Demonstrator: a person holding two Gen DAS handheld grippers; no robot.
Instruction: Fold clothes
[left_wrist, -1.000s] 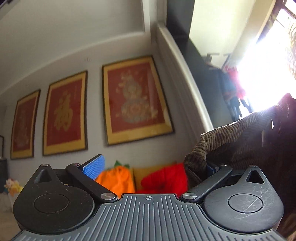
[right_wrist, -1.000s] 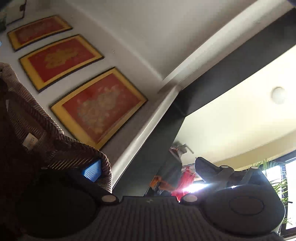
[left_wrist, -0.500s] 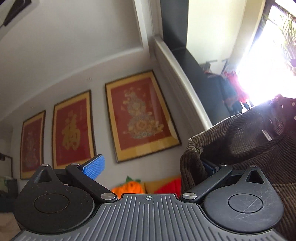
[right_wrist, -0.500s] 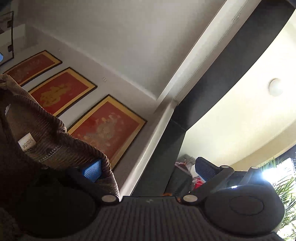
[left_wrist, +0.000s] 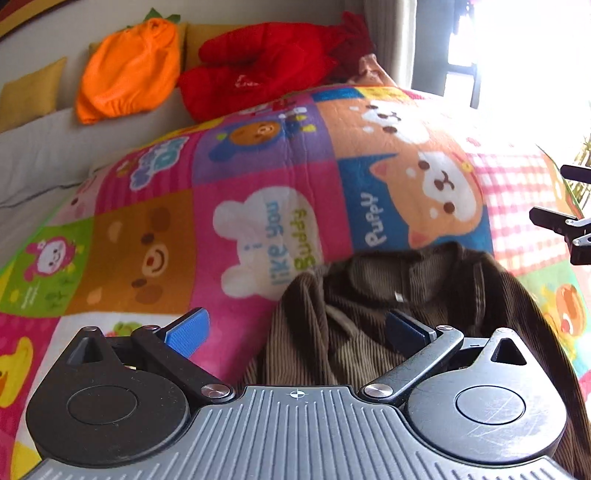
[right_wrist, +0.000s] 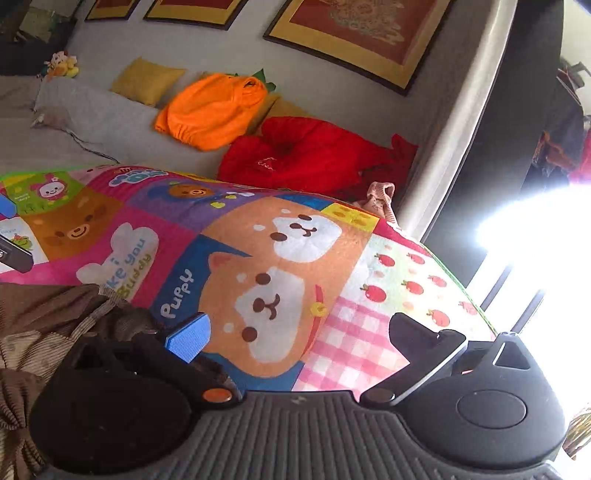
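A brown corduroy garment (left_wrist: 369, 295) lies crumpled on a colourful cartoon blanket (left_wrist: 147, 240). In the left wrist view my left gripper (left_wrist: 295, 332) is open just above it; the cloth bunches around the right finger (left_wrist: 406, 328) and reaches into the gap. In the right wrist view the garment (right_wrist: 44, 325) sits at the lower left, against the left finger (right_wrist: 188, 336) of my right gripper (right_wrist: 299, 336), which is open over the blanket (right_wrist: 369, 295) with nothing between its fingers. The right gripper's tips (left_wrist: 569, 221) show at the left view's right edge.
An orange plush (left_wrist: 129, 74), a red plush (left_wrist: 258, 62) and yellow cushions (right_wrist: 147, 81) lie against the wall beyond the blanket. A small pink cloth (right_wrist: 380, 199) sits at the blanket's far edge. Framed pictures (right_wrist: 369, 33) hang above. A bright window (right_wrist: 535, 258) is to the right.
Both grippers swung down from facing the wall and ceiling to facing the bed. The garment, earlier hanging lifted off their fingers, now rests on the blanket.
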